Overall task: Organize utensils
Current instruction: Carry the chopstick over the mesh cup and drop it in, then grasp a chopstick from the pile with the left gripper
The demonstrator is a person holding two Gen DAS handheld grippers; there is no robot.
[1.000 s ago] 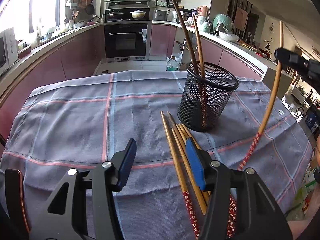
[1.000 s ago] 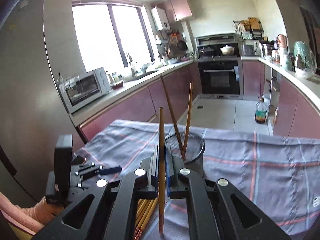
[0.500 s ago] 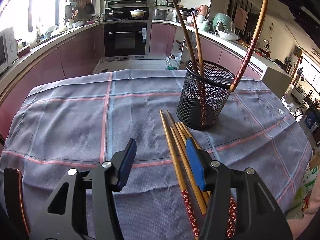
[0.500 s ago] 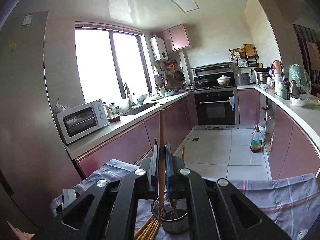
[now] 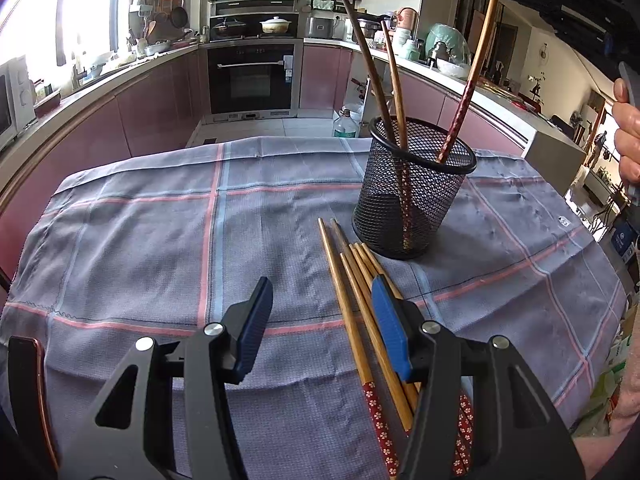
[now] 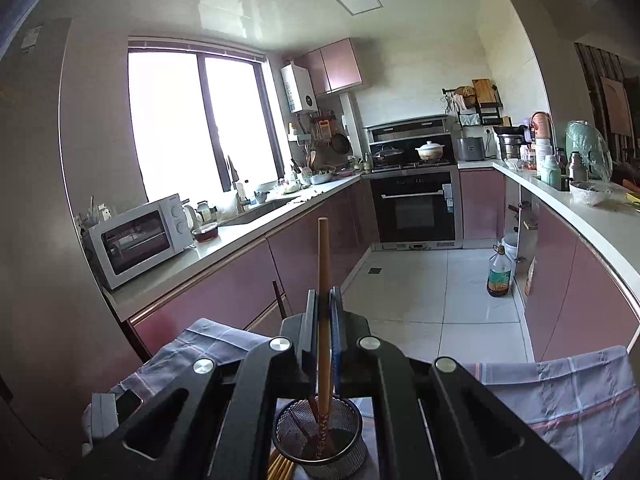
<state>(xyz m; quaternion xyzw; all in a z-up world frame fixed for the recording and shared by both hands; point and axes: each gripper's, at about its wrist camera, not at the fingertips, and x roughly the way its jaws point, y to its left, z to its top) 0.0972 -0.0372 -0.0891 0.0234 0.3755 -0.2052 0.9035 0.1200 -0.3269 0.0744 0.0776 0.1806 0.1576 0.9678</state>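
A black mesh holder [image 5: 416,196] stands on the checked cloth with two dark chopsticks [image 5: 376,80] leaning in it. My right gripper [image 6: 324,308] is shut on a wooden chopstick [image 6: 323,280] and holds it upright over the holder [image 6: 320,436]; its red patterned end [image 5: 456,128] dips inside the rim. Several wooden chopsticks [image 5: 360,300] lie on the cloth in front of the holder. My left gripper [image 5: 320,332] is open and empty, low over their near ends.
The grey checked cloth [image 5: 140,240] covers the table. A dark object with a copper edge [image 5: 28,392] sits at the near left corner. Kitchen counters, an oven [image 5: 252,76] and a bottle on the floor [image 6: 498,276] lie beyond.
My right gripper has lifted the chopstick from beside the table, carried it over the holder and lowered its red end inside the rim. The left gripper has not moved.
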